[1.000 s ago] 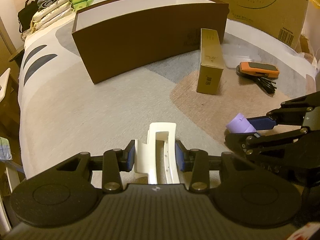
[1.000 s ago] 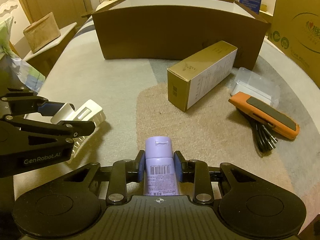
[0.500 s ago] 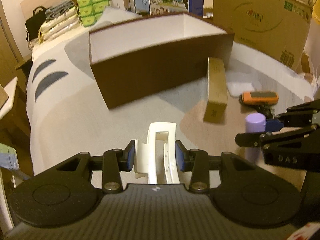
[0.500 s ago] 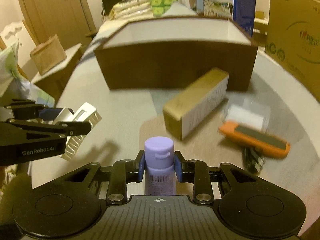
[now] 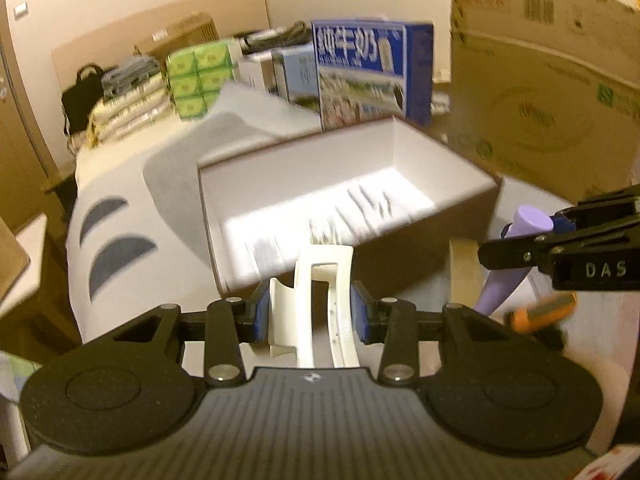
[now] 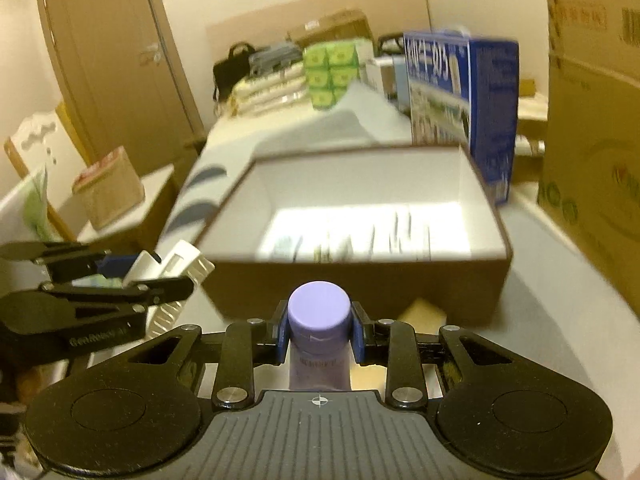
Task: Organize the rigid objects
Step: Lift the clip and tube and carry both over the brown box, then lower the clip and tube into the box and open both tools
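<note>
Two claws clenched, left gripper on white clip, right gripper on purple bottle, brown box ahead

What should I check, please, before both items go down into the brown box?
1. Left tongs shut on the white hair clip: ok.
2. Right tongs shut on the purple bottle, gripped just under its cap: ok.
3. Brown box open at the top: ok.
4. Items past the box's near wall: not ok; both are short of it in their own wrist views.
5. Free floor space inside the box: cannot tell; the interior is blurred, with streaks that may be contents.
6. Tongs apart from each other: ok, a gap shows between them in the right wrist view.
</note>
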Available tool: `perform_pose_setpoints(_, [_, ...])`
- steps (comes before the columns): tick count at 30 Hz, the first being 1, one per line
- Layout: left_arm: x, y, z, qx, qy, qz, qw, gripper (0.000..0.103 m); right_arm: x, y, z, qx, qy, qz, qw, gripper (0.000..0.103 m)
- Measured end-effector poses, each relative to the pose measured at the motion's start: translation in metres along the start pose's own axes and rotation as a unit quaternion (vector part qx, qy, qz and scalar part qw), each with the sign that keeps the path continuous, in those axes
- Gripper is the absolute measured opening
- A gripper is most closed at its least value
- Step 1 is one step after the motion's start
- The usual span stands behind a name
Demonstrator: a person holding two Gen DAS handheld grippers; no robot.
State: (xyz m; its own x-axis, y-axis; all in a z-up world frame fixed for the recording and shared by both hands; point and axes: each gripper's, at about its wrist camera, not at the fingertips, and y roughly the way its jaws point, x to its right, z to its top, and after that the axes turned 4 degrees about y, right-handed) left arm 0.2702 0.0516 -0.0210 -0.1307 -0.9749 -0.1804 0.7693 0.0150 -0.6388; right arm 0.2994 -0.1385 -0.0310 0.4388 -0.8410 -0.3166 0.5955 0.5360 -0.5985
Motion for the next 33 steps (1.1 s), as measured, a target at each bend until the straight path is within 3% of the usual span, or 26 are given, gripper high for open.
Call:
perform_pose_setpoints(6, [-0.016, 0.021, 0.046, 0.025, 0.001, 0.018, 0.9995, 0.036, -0.002, 0.013, 0.055, 0.039, -0.012, 0.004, 0.999, 0.027])
perform_pose_setpoints(12, [-0.028, 0.056, 0.071, 0.019, -0.006, 0.019, 0.9996, 0.036, -0.002, 0.053, 0.087, 0.032, -0.025, -0.007, 0.999, 0.027])
perform_pose_setpoints(24, [-0.040, 0.140, 0.075, -0.034, -0.011, 0.021, 0.9991, 0.036, 0.016, 0.143, 0.097, -0.043, -0.008, -0.019, 0.999, 0.027])
perform_pose_setpoints(33, [-0.048, 0.184, 0.076, -0.063, -0.019, 0.019, 0.9976, 0.036, 0.030, 0.188, 0.104, -0.072, -0.001, -0.032, 0.997, 0.027])
